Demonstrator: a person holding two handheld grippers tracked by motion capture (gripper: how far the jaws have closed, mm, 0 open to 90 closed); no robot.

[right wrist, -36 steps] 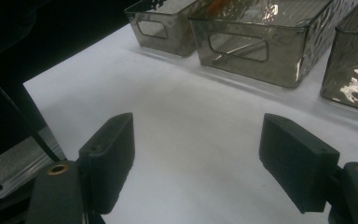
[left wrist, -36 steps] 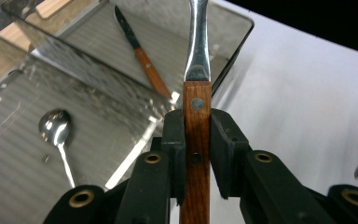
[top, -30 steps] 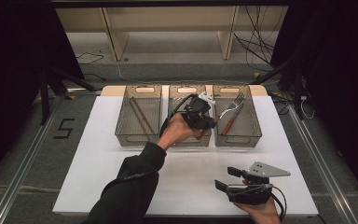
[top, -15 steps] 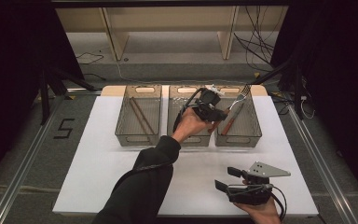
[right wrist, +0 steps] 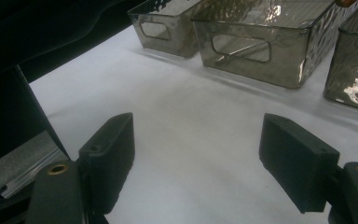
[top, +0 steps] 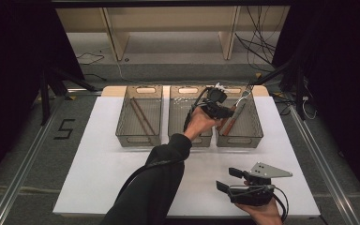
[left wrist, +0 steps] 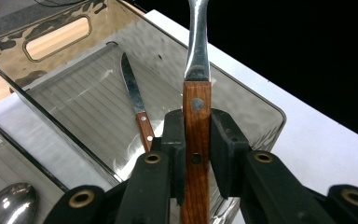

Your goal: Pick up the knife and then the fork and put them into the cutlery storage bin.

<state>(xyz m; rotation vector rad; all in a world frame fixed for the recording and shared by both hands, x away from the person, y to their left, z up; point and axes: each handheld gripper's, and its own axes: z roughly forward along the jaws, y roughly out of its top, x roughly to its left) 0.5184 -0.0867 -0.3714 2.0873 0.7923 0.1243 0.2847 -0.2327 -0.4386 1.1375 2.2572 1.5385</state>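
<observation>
white worktop [top: 122,178] under dark curtains, pale shelving behind. wooden-handled utensil [left wrist: 196,116] clamped upright in the left tongs [left wrist: 196,140], brown handle pinched between both black pads, steel neck rising out of the top of the left gripper view; head cut off there, so fork or spoon not certain. held above the right-hand clear bin [left wrist: 261,109], seen in the high view over the line between the middle bin [top: 180,112] and that right bin [top: 251,136]. already lying on the ribbed floor of the right bin: a knife [left wrist: 135,105] with matching wooden handle, blade pointing toward the far wall. best done, by the look of it, by carrying the utensil fully over the right bin, tipping it flat and parallel to the knife, lowering close to the floor before easing the pads apart, so no clatter, no bounce over the rim, no landing across the blade. worth watching the near wall of the bin for a catch on the handle end. spoon bowl [left wrist: 9,205] glinting in the middle bin; two brown sticks [top: 142,117] in the left bin [top: 124,122]. right tongs [right wrist: 198,158] spread wide and empty, resting low above bare worktop near the front edge, well apart from the bins. cables on the grey floor [top: 28,154] beyond, and a "5" taped on it at left.
</observation>
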